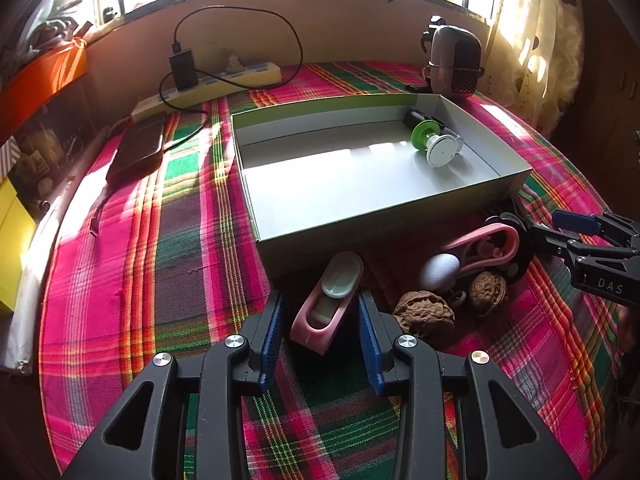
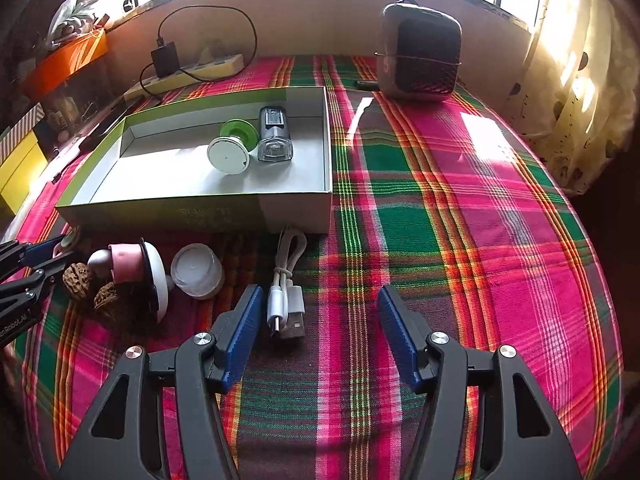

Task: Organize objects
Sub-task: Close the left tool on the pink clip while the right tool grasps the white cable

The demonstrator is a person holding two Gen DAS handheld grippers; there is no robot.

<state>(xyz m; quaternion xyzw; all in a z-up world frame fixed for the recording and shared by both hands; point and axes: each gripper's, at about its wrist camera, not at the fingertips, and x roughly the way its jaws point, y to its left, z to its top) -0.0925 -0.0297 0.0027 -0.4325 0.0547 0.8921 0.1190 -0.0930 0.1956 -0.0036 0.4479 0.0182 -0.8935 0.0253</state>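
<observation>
My left gripper [image 1: 320,320] is partly open, its blue pads on either side of a pink holder [image 1: 326,312] with a pale oval piece on top; I cannot tell whether the pads touch it. The holder lies on the plaid cloth [image 1: 160,248] just in front of the box [image 1: 384,208], at about 12 o'clock from my fingers. At 2 o'clock in that view sit two walnuts [image 1: 425,318], a white egg-shaped thing [image 1: 439,270] and a pink loop-shaped piece [image 1: 486,242].

My right gripper [image 2: 320,332] is wide open and holds nothing. A white cable [image 2: 285,288] lies just inside its left pad, at 11 o'clock. A clear jar [image 2: 197,271] lies at 10 o'clock. Inside the box, a green-and-white spool [image 2: 232,146] and a clear light [image 2: 274,136] rest side by side.
</observation>
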